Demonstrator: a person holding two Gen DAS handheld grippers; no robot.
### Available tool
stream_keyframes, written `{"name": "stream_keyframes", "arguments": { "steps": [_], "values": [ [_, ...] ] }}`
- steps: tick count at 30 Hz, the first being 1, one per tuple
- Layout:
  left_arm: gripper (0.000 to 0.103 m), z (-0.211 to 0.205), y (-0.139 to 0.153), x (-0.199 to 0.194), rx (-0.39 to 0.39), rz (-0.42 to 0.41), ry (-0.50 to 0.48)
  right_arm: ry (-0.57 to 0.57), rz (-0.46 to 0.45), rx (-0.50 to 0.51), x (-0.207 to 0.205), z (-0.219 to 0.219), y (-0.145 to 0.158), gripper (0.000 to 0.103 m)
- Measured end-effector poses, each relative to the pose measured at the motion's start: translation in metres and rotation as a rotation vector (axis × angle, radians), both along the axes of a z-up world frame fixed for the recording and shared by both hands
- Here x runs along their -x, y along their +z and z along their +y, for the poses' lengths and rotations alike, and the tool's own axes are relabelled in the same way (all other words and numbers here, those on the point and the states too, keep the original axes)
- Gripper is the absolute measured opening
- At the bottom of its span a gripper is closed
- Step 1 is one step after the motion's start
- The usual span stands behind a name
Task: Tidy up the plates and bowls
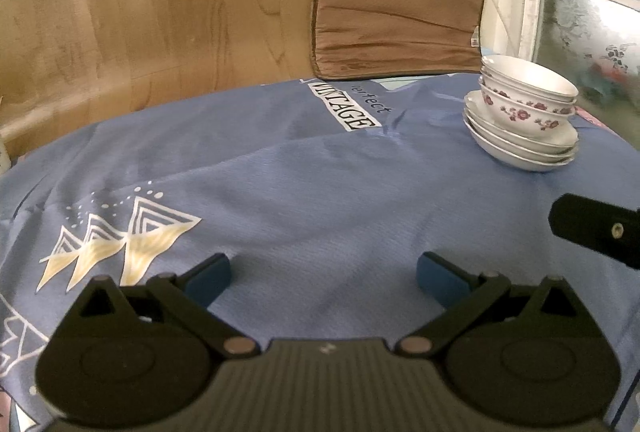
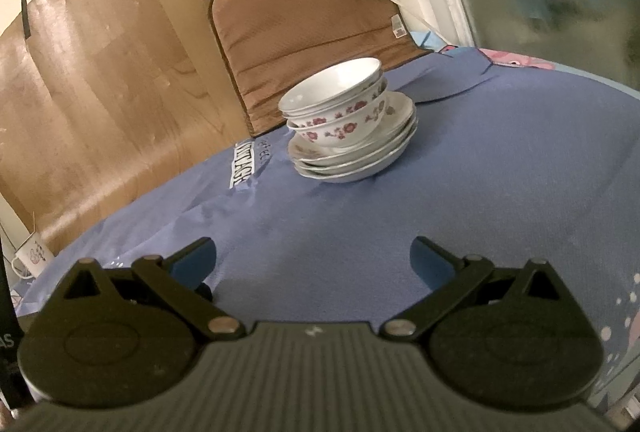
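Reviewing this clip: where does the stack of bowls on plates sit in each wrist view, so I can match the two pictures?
Left wrist: the stack of bowls on plates sits at the right, far across the blue cloth.
Right wrist: the stack sits near the centre, straight ahead of the open fingers.
Shared landmark: the brown cushion leaning upright behind the stack.

The left gripper (image 1: 323, 278) hangs wide open over the blue cloth (image 1: 280, 172). At two o'clock, bowls (image 1: 528, 92) sit nested on stacked plates (image 1: 520, 144). A brown cushion (image 1: 396, 12) leans at twelve.
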State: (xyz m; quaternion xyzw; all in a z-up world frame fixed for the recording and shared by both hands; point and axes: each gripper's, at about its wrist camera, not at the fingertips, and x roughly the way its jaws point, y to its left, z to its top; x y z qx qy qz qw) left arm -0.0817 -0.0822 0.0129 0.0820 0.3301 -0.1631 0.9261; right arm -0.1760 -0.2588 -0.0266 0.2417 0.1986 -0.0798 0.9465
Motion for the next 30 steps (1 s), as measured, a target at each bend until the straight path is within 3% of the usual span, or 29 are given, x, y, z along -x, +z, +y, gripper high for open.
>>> {"name": "stream_keyframes", "arguments": {
  "steps": [25,30],
  "values": [
    [0.103,-0.0022,0.0016,0.0049,0.020,-0.007,-0.012,-0.017,-0.035,0.030,0.0067,0.0048,0.0034,0.103],
    [0.103,-0.0027,0.0023,0.0056,0.022,-0.010,-0.014,-0.027,-0.034,0.030,0.0077,0.0054,0.0026,0.099]
  ]
}}
